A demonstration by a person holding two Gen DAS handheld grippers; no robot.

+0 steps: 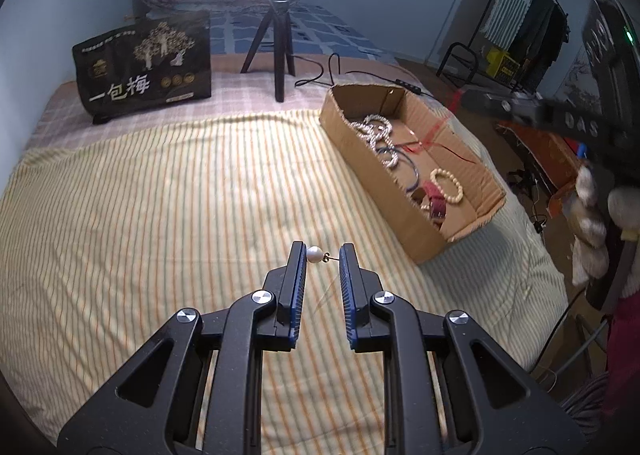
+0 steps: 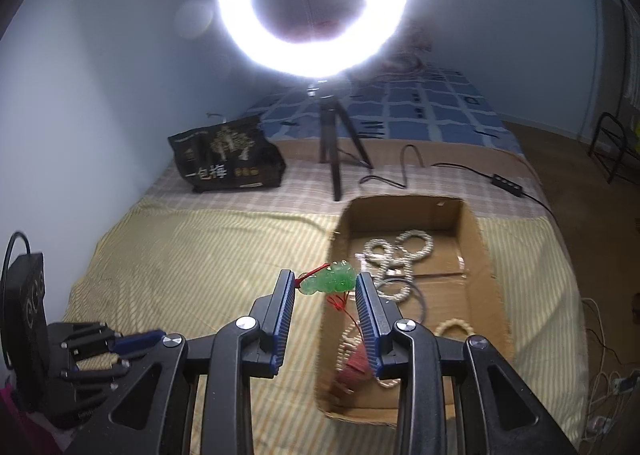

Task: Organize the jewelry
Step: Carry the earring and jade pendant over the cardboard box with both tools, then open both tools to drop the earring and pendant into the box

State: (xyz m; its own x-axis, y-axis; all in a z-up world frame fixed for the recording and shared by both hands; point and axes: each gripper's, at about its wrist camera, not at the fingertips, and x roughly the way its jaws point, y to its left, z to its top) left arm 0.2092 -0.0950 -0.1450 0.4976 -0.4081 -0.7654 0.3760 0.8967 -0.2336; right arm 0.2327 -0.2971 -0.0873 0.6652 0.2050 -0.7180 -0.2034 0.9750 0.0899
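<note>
My left gripper (image 1: 323,255) holds a pearl earring (image 1: 315,254) between its fingertips, above the striped yellow cloth (image 1: 160,195). My right gripper (image 2: 325,283) is shut on a green jade pendant (image 2: 330,279) with a red cord (image 2: 340,305), held over the left wall of the cardboard box (image 2: 486,275). The box (image 1: 372,179) holds several pearl and bead bracelets (image 1: 376,131), a cream bead bracelet (image 1: 448,185) and red pieces (image 1: 434,201). The right gripper's body shows in the left wrist view (image 1: 560,115), above the box's far side.
A ring light on a black tripod (image 1: 278,51) stands behind the cloth, its cable (image 1: 320,75) trailing to the right. A black snack bag (image 1: 148,63) stands at the back left. The bed's edge and floor clutter lie to the right.
</note>
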